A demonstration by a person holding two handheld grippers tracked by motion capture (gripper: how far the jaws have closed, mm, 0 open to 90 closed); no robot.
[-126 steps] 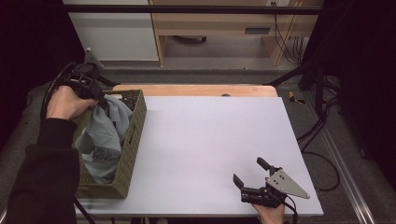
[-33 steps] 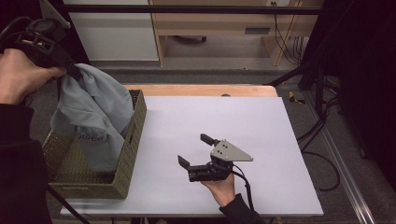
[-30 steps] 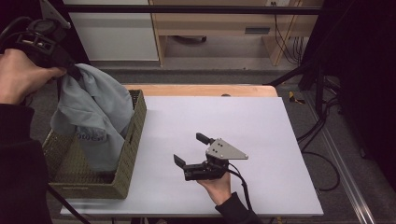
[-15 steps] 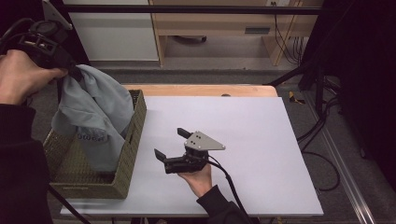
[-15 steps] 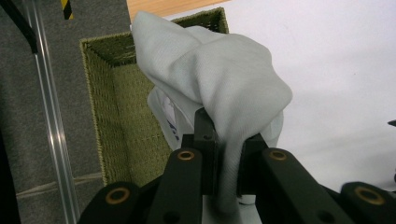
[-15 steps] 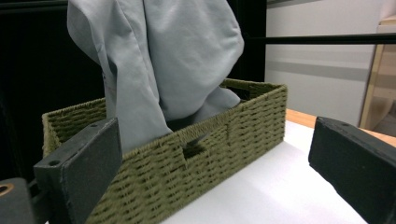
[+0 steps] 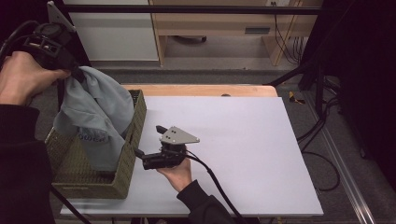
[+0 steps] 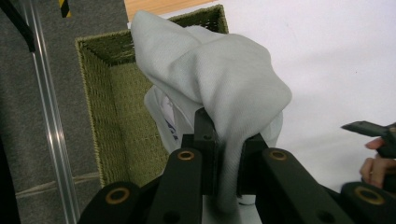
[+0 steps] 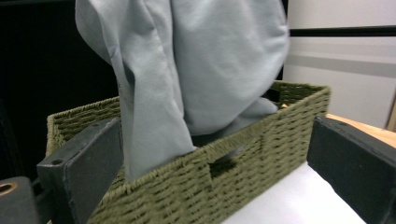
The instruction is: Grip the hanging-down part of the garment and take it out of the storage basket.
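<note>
the grey cloth [image 7: 95, 114] hangs long axis vertical at the frame's left, its hem down in the woven basket [image 7: 133, 140], pinched at its top by the shut left tool [image 7: 58, 51]. the right tool [image 7: 156, 156], wide open and empty on the counter [image 7: 243, 140], points left toward it, just beside the basket wall.

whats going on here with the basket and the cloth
A person is lifting a grey cloth out of a green woven basket at the table's left side. The left gripper is shut on the cloth's top and holds it up; the lower end hangs inside the basket. The right gripper, jaws open, is beside the basket wall, pointing at the cloth.
</note>
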